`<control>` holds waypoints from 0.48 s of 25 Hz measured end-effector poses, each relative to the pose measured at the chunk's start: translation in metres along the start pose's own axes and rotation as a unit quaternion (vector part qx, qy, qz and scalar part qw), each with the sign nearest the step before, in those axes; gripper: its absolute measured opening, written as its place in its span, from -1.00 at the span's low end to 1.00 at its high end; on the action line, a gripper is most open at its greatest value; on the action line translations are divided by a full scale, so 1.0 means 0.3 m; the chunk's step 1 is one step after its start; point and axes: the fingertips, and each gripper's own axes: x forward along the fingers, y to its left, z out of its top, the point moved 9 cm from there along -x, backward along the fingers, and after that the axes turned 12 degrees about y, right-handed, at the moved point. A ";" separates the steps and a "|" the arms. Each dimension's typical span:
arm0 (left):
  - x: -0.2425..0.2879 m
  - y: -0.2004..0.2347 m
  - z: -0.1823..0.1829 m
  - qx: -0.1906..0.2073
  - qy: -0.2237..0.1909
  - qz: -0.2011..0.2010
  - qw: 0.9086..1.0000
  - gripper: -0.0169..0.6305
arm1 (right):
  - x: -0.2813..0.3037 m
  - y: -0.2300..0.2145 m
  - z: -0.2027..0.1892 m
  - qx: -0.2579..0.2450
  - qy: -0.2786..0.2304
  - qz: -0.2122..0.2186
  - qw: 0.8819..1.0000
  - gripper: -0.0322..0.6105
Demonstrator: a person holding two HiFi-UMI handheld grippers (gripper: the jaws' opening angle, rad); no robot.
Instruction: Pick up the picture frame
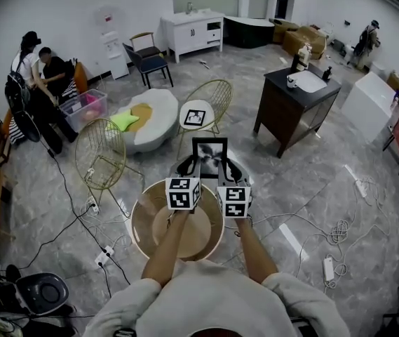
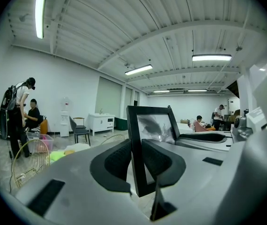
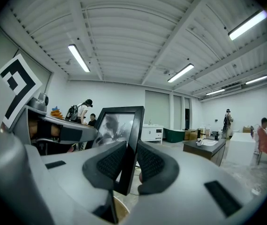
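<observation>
Pinching the side rails of the picture frame (image 1: 210, 154) in nearly closed jaws, mid-picture, the left gripper (image 2: 135, 162) and right gripper (image 3: 129, 167) could have twisted it loose by moving unevenly.

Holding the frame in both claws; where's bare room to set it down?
The round table under the picture frame shows bare wood. The floor between it and the dark cabinet is open. Cables crowd the floor at both sides; the side table carries a marker card.
</observation>
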 end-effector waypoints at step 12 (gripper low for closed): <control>-0.001 -0.015 -0.021 -0.001 0.009 -0.006 1.000 -0.73 | -0.015 -0.004 -0.025 -0.001 0.011 -0.003 1.000 -0.67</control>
